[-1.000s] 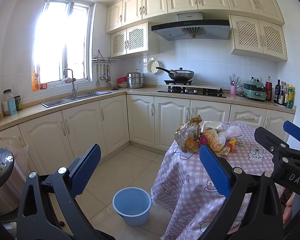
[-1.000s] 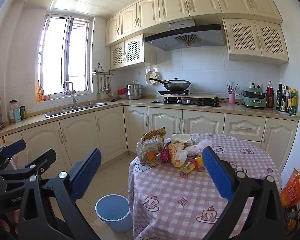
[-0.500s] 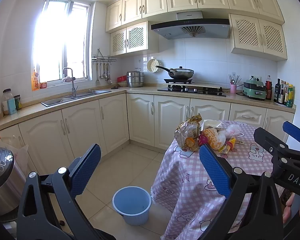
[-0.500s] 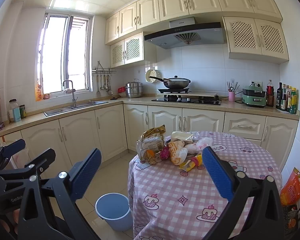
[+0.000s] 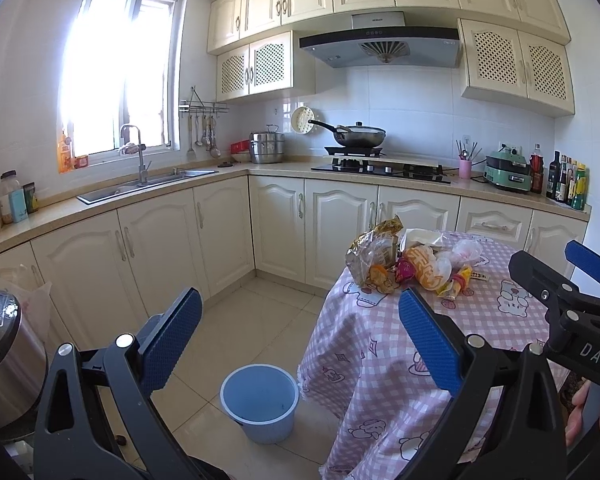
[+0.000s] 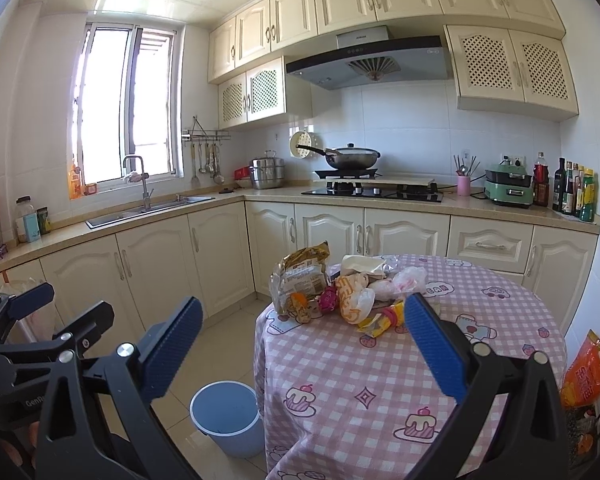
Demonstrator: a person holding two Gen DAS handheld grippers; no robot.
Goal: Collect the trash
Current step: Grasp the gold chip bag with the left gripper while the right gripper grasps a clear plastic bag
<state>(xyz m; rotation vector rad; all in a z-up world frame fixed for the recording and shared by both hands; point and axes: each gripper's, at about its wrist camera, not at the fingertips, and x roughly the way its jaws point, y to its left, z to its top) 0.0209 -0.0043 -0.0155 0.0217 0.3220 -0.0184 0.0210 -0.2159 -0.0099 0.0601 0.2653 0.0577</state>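
A pile of trash wrappers (image 5: 412, 260) (image 6: 340, 292) lies on the far left part of a round table with a pink checked cloth (image 5: 380, 360) (image 6: 380, 380): a gold foil bag (image 6: 300, 276), an orange and white wrapper (image 6: 352, 296), a yellow wrapper (image 6: 380, 320). A light blue bucket (image 5: 260, 400) (image 6: 226, 416) stands on the floor left of the table. My left gripper (image 5: 300, 340) is open and empty, held short of the table. My right gripper (image 6: 304, 348) is open and empty, short of the pile.
Cream kitchen cabinets (image 6: 220, 264) run along the back and left walls with a sink (image 5: 140, 188) and a stove (image 6: 372, 192). A steel appliance (image 5: 0, 352) stands at the left. An orange bag (image 6: 584, 372) sits right of the table.
Both views have shifted very slightly; the grippers stay open and empty and nothing on the table has moved.
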